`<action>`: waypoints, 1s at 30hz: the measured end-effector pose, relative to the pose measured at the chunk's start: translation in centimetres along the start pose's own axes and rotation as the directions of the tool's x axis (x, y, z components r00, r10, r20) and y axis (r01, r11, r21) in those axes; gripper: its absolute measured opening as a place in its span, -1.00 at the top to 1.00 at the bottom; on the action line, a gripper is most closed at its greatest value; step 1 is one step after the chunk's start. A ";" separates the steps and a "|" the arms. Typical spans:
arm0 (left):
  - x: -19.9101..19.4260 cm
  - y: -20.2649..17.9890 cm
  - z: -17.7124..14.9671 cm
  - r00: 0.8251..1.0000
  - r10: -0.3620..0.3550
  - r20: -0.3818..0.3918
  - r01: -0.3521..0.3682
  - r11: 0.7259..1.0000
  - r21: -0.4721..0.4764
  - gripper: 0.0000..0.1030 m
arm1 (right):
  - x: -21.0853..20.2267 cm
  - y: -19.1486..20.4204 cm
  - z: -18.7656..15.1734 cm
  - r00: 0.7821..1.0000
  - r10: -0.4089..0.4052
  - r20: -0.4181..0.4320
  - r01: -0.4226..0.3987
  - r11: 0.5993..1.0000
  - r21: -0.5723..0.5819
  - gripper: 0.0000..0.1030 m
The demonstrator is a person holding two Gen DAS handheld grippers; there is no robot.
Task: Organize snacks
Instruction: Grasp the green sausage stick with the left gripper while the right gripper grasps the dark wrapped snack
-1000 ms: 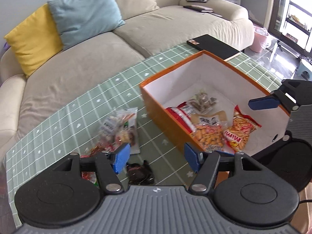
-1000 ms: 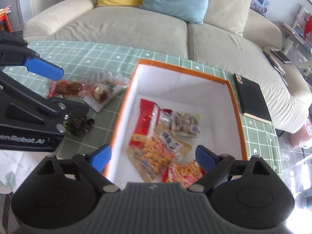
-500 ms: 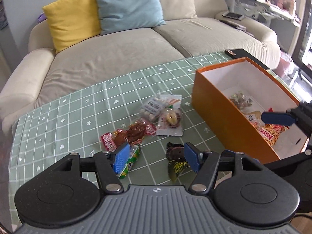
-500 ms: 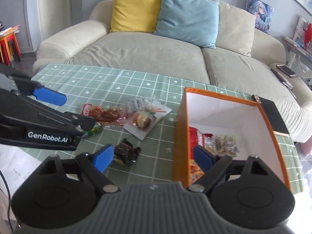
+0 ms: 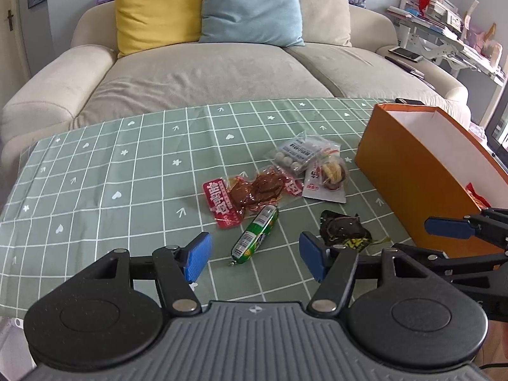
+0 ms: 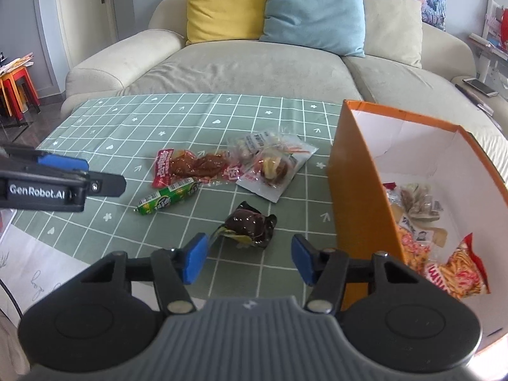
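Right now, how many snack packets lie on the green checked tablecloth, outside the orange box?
5: a green sausage stick, a red dried-meat packet, a clear packet of pale balls, a white pouch, a dark brown packet nearest the right gripper. Overlaps may hide others.

Both grippers swing from over the orange box to the loose snacks; the right gripper, narrowing, now frames the dark packet just ahead of its fingertips.

Two wrist fisheyes, both low over the green checked tablecloth, tilted downward, facing the beige sofa. Left view close above the green sausage stick; right view nearer the orange box, looking into it. Shared by both: loose snack packets, dark wrapped snack, box, cushions.
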State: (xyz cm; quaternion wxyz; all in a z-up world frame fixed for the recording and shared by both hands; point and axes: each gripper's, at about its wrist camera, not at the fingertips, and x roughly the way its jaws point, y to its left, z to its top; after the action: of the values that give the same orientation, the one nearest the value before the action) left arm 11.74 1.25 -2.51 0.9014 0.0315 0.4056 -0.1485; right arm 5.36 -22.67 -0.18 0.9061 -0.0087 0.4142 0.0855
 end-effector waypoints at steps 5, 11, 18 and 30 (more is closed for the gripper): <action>1.8 0.4 0.0 1.000 -0.028 0.004 0.028 1.000 -0.006 -0.45 | 1.9 0.5 0.7 1.000 0.017 0.002 -0.017 1.000 0.003 -0.09; 5.8 0.4 0.5 0.997 -0.063 -0.035 0.064 0.997 0.036 -0.35 | 4.7 0.4 1.4 1.000 0.003 -0.031 -0.003 1.000 0.002 -0.09; 8.9 -0.2 1.4 0.992 -0.050 -0.117 0.062 0.993 0.099 -0.24 | 7.6 -0.2 2.4 0.996 0.008 -0.094 -0.006 1.000 0.020 -0.01; 11.6 -1.1 2.2 0.964 0.015 -0.265 0.015 0.994 0.110 0.05 | 10.5 -1.1 2.3 0.977 0.056 -0.204 -0.040 0.996 0.081 0.00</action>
State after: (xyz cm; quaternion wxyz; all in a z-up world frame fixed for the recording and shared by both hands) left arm 20.26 -3.00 -9.59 0.8357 0.1012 0.5137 -0.1655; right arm 13.95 -21.97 -6.61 0.8556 0.0271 0.5090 0.0901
